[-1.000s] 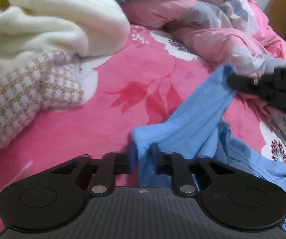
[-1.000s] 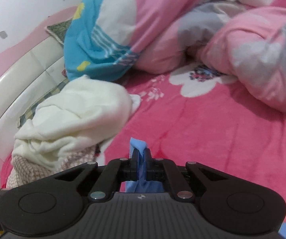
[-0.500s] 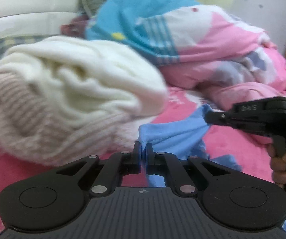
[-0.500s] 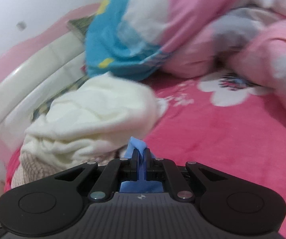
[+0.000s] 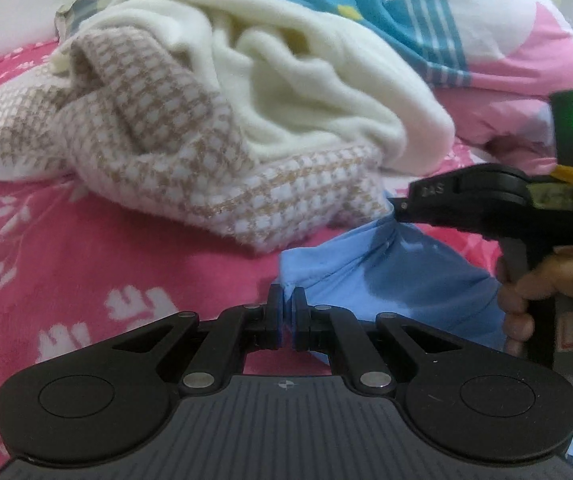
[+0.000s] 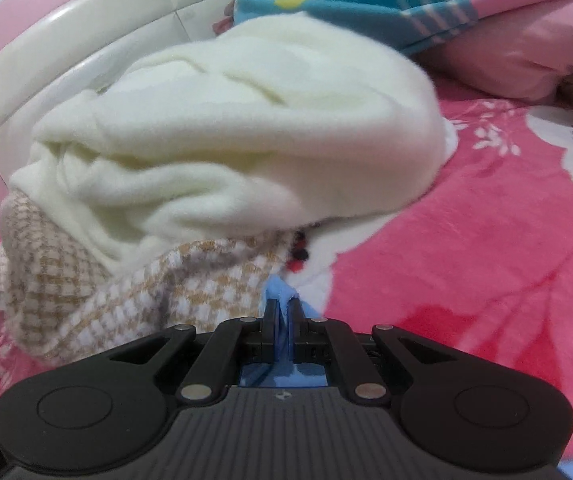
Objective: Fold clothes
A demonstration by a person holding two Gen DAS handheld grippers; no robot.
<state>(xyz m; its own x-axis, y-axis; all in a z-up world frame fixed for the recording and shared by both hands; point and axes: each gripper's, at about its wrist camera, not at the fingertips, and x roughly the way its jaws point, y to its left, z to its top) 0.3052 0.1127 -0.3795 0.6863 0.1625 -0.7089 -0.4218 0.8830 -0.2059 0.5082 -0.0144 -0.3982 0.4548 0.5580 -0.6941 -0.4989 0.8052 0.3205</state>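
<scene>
- Our left gripper [image 5: 285, 312] has its two jaws pressed together on one corner of the light blue garment [image 5: 386, 276]; the cloth comes out just above the fingertips.
- Our right gripper [image 6: 283, 320] is also closed on a pinch of the same blue cloth, and a small tip of it stands up between the jaws. In the left wrist view this gripper comes in from the right and bites the cloth at its upper edge.
- Between the two grips the garment hangs as one stretched span above the pink floral bedsheet [image 5: 86, 264], with some folds and a darker shadow in the middle. Its lower part goes out of view at the right edge.
- We judge that the folding of this garment is in work and is not finished: it is held up by two points, not laid flat in a neat packet. How many folds it has already, we cannot tell.
- Just behind it lies a heap with a cream fleece garment [image 6: 226, 128] on a beige houndstooth knit [image 5: 158, 128]; both look crumpled, so they seem to wait for folding.
- A person's hand [image 5: 534, 292] closes around the handle of the right gripper, held about level and pointing to the left.
</scene>
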